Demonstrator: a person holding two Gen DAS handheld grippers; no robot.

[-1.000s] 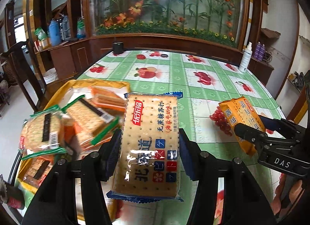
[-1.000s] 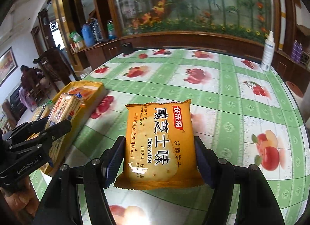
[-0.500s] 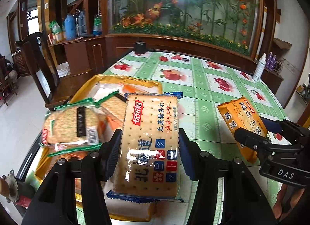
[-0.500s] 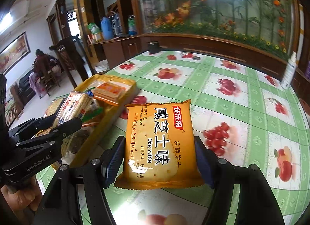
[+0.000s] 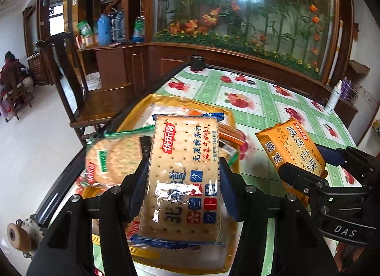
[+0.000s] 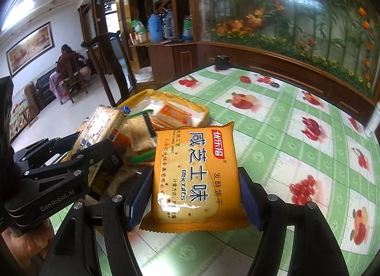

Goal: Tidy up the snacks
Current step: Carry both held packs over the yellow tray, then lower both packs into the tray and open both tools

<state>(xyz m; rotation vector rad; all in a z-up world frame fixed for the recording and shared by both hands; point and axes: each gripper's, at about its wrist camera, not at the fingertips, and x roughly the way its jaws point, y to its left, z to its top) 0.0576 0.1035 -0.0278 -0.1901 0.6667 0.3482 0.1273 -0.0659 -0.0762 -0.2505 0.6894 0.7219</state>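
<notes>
My left gripper is shut on a clear blue-edged cracker packet and holds it above the yellow tray. The tray holds several snack packets, among them a green-edged round cracker pack and an orange pack. My right gripper is shut on an orange biscuit packet, held above the table just right of the tray. The orange packet and right gripper also show in the left wrist view; the left gripper and its packet show in the right wrist view.
The table has a green checked cloth with fruit prints. A wooden chair stands at the table's left edge. A black cup sits at the far end, a white spray bottle at the far right. A glass cabinet with flowers stands behind.
Both grippers have swung left toward the tray with their packets still held. The tray now lies under the left gripper's packet and close beside the right one.
</notes>
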